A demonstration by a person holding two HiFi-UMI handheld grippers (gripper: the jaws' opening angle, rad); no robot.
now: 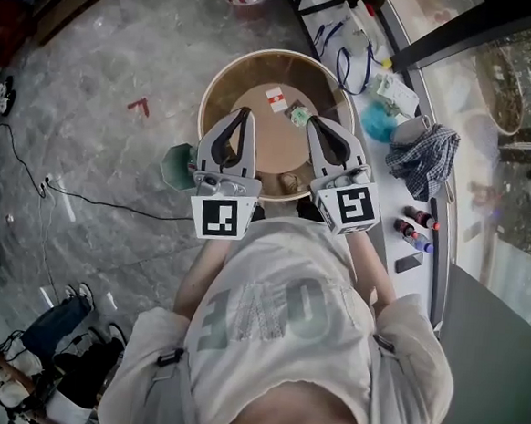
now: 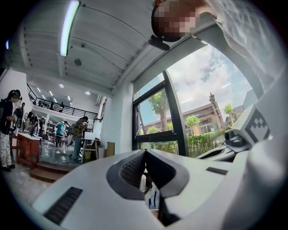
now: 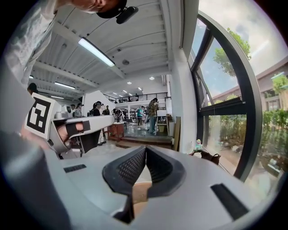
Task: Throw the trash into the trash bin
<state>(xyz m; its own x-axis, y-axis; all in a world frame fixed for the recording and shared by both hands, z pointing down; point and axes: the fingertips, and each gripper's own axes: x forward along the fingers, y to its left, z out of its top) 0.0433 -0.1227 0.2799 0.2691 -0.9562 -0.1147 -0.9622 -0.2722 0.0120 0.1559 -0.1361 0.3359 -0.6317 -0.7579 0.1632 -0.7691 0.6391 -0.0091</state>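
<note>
much of the round surface is covered by the two claws held above its near edge, and what lies directly below them is hidden by the person's shirt. the left claw is clenched, tips meeting, with nothing gripped. in the left gripper view the same claw is seen closed at the tip, and only a blurred white-and-blue shape is glimpsed through the gap behind it, too unclear to be named. the right claw is likewise clenched and empty, as is confirmed in the right gripper view.

three pieces of trash are counted on the round surface, none of them gripped. one red-and-white packet lies toward the middle. one green crumpled wad lies just beside the right claw's tip. one brownish crumpled piece lies near the near rim between the two claw bodies and is partly hidden.

one green object is seen just beside the surface's left rim, half covered by the left claw; whether it is the trash bin cannot be told.

on the side surface at the right, one checked cloth, one phone and one blurred blue thing are counted. the small bottles are too tiny to be counted surely.
</note>
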